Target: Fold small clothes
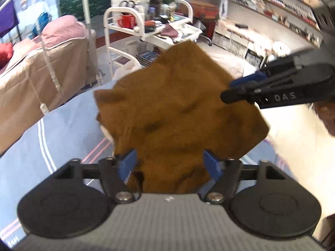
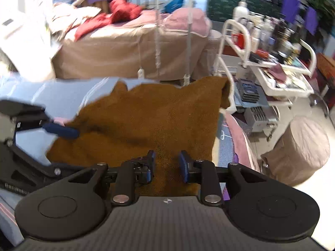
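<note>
My brown cloth [image 1: 178,113] lies rumpled on the light blue surface [image 1: 69,125]. My left tongs [image 1: 169,163] stand wide apart over its near edge, pads clear of it. My right tongs [image 2: 166,165] are part open above it, gripping nothing.

I see a white trolley [image 1: 134,24] crowded with bottles and a red mug [image 1: 127,21], a tan-covered bed [image 2: 125,48] far left, wall shelves [image 1: 282,2] right.

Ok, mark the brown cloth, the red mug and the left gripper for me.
brown cloth [image 1: 178,108]: left wrist view, middle of the fabric.
red mug [image 1: 127,21]: left wrist view, its side, on the white cart.
left gripper [image 1: 169,163]: left wrist view, midway between fingertips.
</note>
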